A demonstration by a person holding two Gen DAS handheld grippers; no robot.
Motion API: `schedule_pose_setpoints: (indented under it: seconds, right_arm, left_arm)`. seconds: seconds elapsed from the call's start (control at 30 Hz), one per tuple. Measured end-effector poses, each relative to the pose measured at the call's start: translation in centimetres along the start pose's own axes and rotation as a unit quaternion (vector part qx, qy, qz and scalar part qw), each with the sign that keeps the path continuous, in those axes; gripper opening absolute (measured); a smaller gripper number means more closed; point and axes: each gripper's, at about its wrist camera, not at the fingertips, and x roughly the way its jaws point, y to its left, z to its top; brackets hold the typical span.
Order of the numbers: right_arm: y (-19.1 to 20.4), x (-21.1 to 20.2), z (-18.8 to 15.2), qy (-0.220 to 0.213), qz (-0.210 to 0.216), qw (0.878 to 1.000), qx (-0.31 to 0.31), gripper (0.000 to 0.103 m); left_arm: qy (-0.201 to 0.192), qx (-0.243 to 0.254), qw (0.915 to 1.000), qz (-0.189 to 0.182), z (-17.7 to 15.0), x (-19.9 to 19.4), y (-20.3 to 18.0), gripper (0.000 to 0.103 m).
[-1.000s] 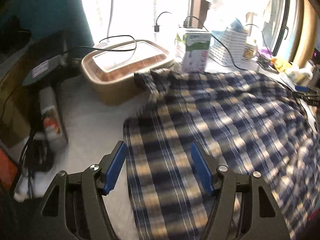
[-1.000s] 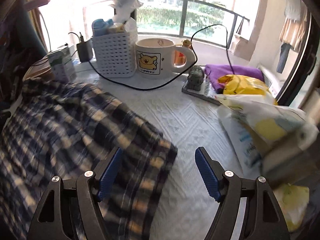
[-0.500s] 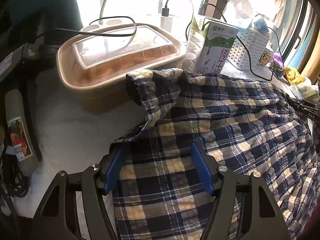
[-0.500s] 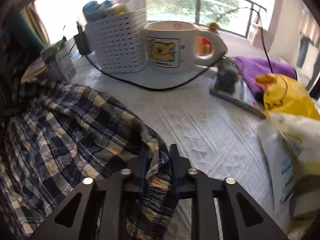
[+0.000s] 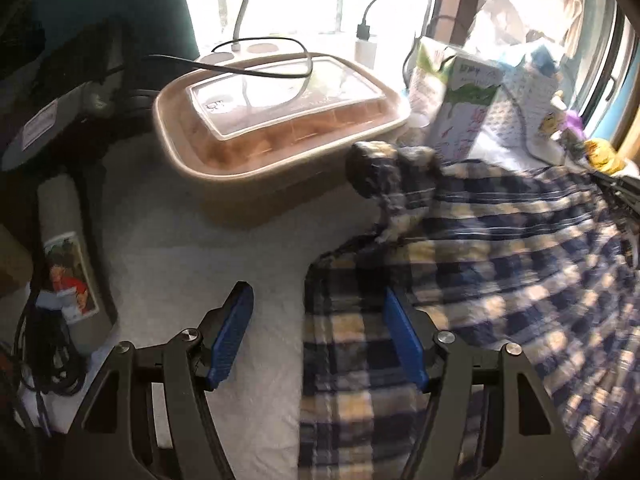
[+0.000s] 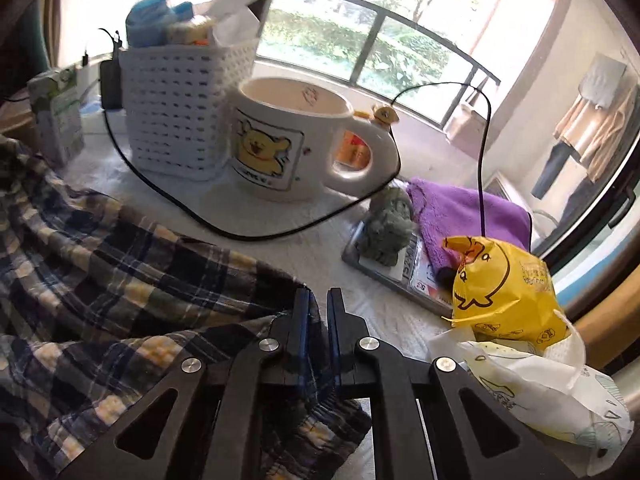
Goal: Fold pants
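Note:
The blue and yellow plaid pants [image 5: 500,264] lie spread on the white table cover [image 5: 180,248]. My left gripper [image 5: 320,332] is open, low over the table, straddling the pants' left edge; its right finger [image 5: 404,344] rests over the cloth, its left finger [image 5: 230,336] over bare cover. In the right wrist view the pants [image 6: 120,280] fill the left half. My right gripper [image 6: 318,312] is shut on the pants' right edge, and cloth hangs bunched under it.
A brown lidded container [image 5: 280,116] and a milk carton [image 5: 460,116] stand behind the pants. A white basket [image 6: 180,104], a bear mug [image 6: 292,140], a black cable [image 6: 240,232], a purple cloth [image 6: 464,216] and a yellow bag [image 6: 500,284] crowd the right side.
My right gripper closed on the pants' right edge and has lifted it a little. My left gripper moved forward, then slid left, so it now straddles the pants' left edge.

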Motion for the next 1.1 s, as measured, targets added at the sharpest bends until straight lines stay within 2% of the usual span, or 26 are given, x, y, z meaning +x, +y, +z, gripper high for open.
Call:
schedule_pose_setpoints:
  seconds: [0.1, 0.13, 0.17, 0.23, 0.33, 0.37, 0.47, 0.6, 0.67, 0.77, 0.83, 0.93, 1.1]
  right_arm:
    - [-0.3, -2.1, -0.6, -0.008, 0.023, 1.000, 0.019, 0.017]
    - [-0.3, -3.0, -0.9, -0.014, 0.029, 0.999, 0.024, 0.028]
    - [-0.4, -3.9, -1.3, -0.017, 0.035, 0.999, 0.030, 0.050]
    - [-0.3, -5.8, -2.4, -0.027, 0.054, 0.997, 0.046, 0.080]
    - [0.7, -8.0, -4.6, -0.030, 0.072, 0.996, 0.052, 0.081]
    - [1.3, -8.2, -5.1, -0.029, 0.071, 0.996, 0.052, 0.081]
    - [2.4, -8.5, -7.2, -0.008, 0.074, 0.996, 0.042, 0.080]
    - [4.0, -7.5, -9.9, 0.029, 0.032, 0.999, 0.011, 0.080]
    - [3.4, -7.6, -10.9, 0.029, 0.025, 0.999, 0.018, 0.080]
    - [1.8, -8.0, -11.7, 0.037, -0.011, 0.999, 0.034, 0.080]
    - [0.7, -8.4, -12.4, 0.041, -0.003, 0.998, 0.056, 0.080]
    - [0.1, -9.6, -13.0, 0.031, 0.006, 0.997, 0.069, 0.080]
    - [-0.7, -11.9, -14.3, 0.014, 0.014, 0.995, 0.097, 0.080]
  left_arm:
    - [-0.003, 0.017, 0.9993, -0.033, -0.9, -1.5, -0.7, 0.067]
    - [0.000, 0.028, 0.9989, -0.038, -1.2, -1.8, -1.2, 0.067]
    - [0.004, 0.041, 0.9982, -0.043, -1.7, -2.0, -1.8, 0.067]
    - [0.013, 0.066, 0.9967, -0.046, -2.5, -2.1, -2.9, 0.067]
    - [0.027, 0.084, 0.9958, -0.024, -3.3, -1.1, -3.7, 0.067]
    - [0.016, 0.088, 0.9958, -0.017, -3.4, -1.2, -3.8, 0.067]
    - [0.016, 0.078, 0.9969, 0.002, -3.0, -0.9, -3.4, 0.067]
    - [0.009, 0.059, 0.9981, 0.015, -2.2, -0.3, -3.2, 0.069]
    - [0.006, 0.055, 0.9981, 0.027, -2.0, -0.5, -2.7, 0.069]
    - [0.006, 0.042, 0.9980, 0.048, -1.9, -0.8, -2.5, 0.068]
    - [-0.001, 0.033, 0.9984, 0.045, -2.0, -1.7, -2.2, 0.068]
    - [-0.021, 0.024, 0.9993, 0.018, -2.6, -4.4, -1.4, 0.068]
    - [-0.034, 0.025, 0.9991, 0.005, -4.7, -7.9, -1.8, 0.069]
